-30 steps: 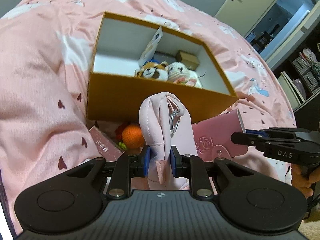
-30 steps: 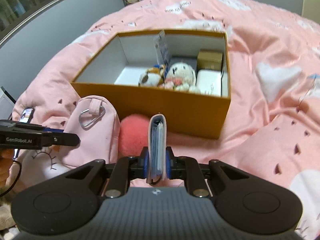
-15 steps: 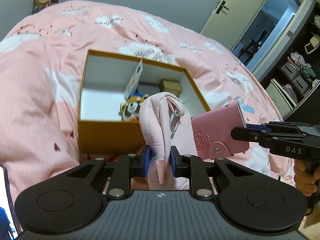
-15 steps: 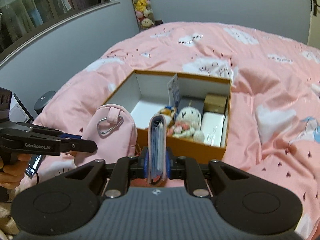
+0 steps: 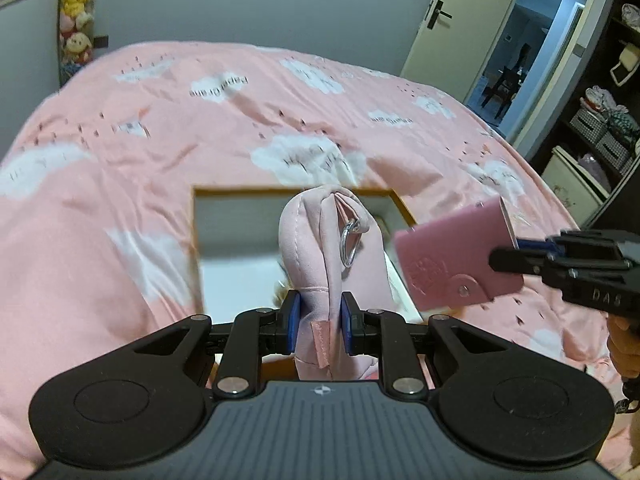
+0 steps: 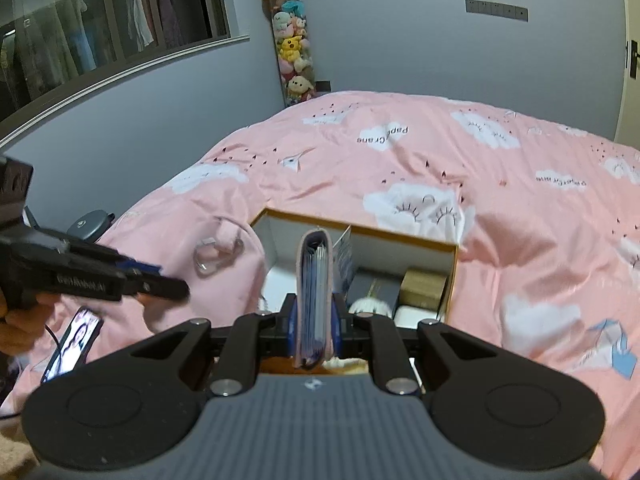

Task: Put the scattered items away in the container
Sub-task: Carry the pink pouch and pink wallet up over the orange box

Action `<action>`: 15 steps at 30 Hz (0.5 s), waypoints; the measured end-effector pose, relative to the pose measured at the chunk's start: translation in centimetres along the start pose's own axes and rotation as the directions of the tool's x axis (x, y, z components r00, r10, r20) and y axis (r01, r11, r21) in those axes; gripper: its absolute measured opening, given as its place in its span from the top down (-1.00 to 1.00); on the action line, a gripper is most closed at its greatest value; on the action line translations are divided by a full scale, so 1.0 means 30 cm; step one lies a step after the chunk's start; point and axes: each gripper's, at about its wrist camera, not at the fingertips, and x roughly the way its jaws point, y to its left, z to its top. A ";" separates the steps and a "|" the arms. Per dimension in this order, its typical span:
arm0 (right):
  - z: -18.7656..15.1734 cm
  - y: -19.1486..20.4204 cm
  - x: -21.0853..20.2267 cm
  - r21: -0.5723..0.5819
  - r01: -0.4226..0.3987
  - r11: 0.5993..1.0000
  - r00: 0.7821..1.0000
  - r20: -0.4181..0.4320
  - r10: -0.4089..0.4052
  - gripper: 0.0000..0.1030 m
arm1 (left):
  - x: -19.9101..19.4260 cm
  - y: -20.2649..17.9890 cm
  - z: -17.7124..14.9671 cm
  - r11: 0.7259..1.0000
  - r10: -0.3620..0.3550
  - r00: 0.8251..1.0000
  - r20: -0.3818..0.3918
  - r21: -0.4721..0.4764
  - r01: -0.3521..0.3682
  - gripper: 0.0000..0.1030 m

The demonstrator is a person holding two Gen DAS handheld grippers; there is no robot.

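Note:
My left gripper (image 5: 319, 322) is shut on a pale pink fabric pouch (image 5: 316, 248) with a metal clip ring, held upright above the near edge of the orange box (image 5: 240, 190). My right gripper (image 6: 315, 326) is shut on a pink card wallet (image 6: 314, 292), edge-on here. In the left wrist view the pink card wallet (image 5: 456, 260) shows flat in the right gripper (image 5: 516, 246), over the box's right side. In the right wrist view the box (image 6: 450, 276) holds a white plush, a small brown carton and a tagged item; the pouch (image 6: 224, 268) is blurred at the left in the left gripper (image 6: 176, 286).
The box rests on a bed with a pink cloud-print duvet (image 5: 120, 168). A phone (image 6: 76, 338) lies at the bed's left edge. A column of plush toys (image 6: 290, 56) stands in the far corner. An open door (image 5: 516, 48) and shelves are at the right.
Both grippers rose with their loads, from beside the box front to above it. The box sank low in both views, and the orange toy in front of it dropped out of sight.

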 end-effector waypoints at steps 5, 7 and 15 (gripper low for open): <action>0.064 -0.025 0.047 0.010 -0.011 1.000 1.000 0.018 0.011 0.65 | -0.006 0.075 0.129 0.999 0.037 0.999 -0.001 -0.009 -0.037 0.54; 0.090 -0.031 0.060 0.015 -0.019 1.000 0.999 0.030 0.018 0.65 | 0.010 0.103 0.164 0.999 0.035 0.999 -0.020 -0.024 -0.036 0.54; 0.142 -0.035 0.154 0.011 -0.025 1.000 0.999 0.026 0.024 0.65 | 0.153 0.160 0.174 0.998 0.033 0.992 -0.123 -0.044 -0.039 0.54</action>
